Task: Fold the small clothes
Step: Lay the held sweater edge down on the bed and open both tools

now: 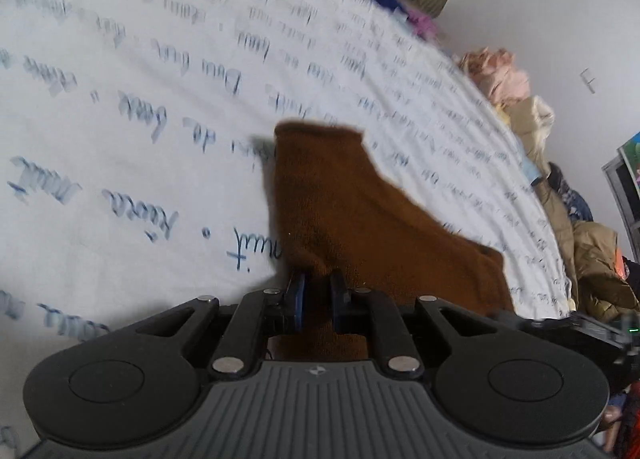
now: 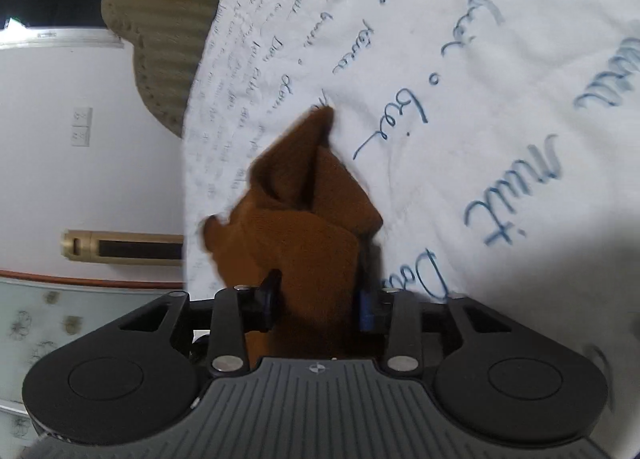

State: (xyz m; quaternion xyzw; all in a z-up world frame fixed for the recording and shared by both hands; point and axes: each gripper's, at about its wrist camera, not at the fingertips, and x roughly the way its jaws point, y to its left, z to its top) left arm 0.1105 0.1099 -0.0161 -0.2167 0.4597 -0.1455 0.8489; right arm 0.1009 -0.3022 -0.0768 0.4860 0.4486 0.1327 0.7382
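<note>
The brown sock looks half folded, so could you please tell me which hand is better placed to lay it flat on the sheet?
Left, probably: the left gripper pinches the brown sock tightly, while the right gripper has wider jaws around bunched fabric.

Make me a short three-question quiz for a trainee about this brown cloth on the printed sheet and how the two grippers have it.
1. True or false: the left gripper is shut on the brown cloth.
2. What covers the white sheet? A) stripes B) blue handwriting C) flowers
3. In the right wrist view, what lies between the jaws of the right gripper?

Key:
1. True; the jaws are pinched close on the fabric.
2. B.
3. The brown cloth, bunched and folded; the jaws stand fairly wide around it, and whether the pads press on it cannot be told.
</note>
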